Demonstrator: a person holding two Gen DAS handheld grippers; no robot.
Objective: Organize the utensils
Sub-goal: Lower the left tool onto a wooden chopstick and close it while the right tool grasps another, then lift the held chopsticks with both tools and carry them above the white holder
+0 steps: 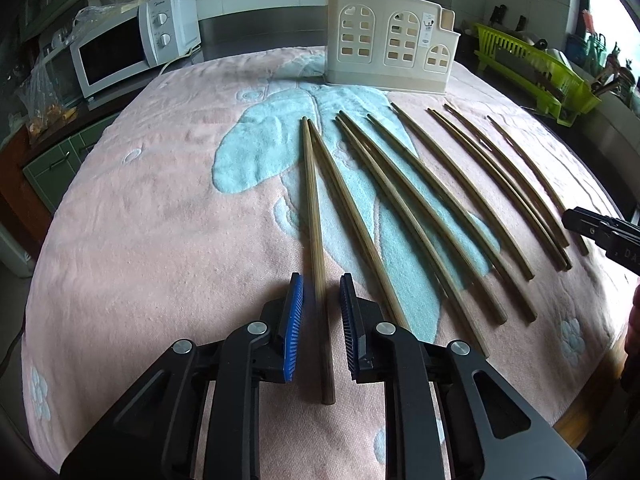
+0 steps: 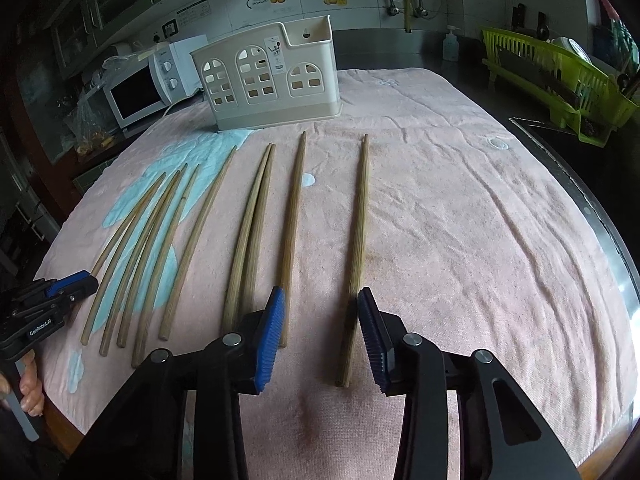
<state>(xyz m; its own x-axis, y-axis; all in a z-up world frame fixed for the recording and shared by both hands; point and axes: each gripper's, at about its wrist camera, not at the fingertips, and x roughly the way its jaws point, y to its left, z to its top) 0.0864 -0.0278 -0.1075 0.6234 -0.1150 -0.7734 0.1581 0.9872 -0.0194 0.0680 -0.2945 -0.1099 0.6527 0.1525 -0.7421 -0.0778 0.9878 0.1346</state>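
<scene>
While each gripper (image 1: 321, 280) (image 2: 321, 294) narrowly straddles a chopstick (image 1: 316, 216) unclamped, contact blurred

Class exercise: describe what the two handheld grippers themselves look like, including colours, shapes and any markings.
Both the left gripper and the right gripper have black angular linkage arms with silver round pivots and two fingers faced with ribbed blue pads. White lettering marks the left gripper's body. No sleeve shows.
</scene>
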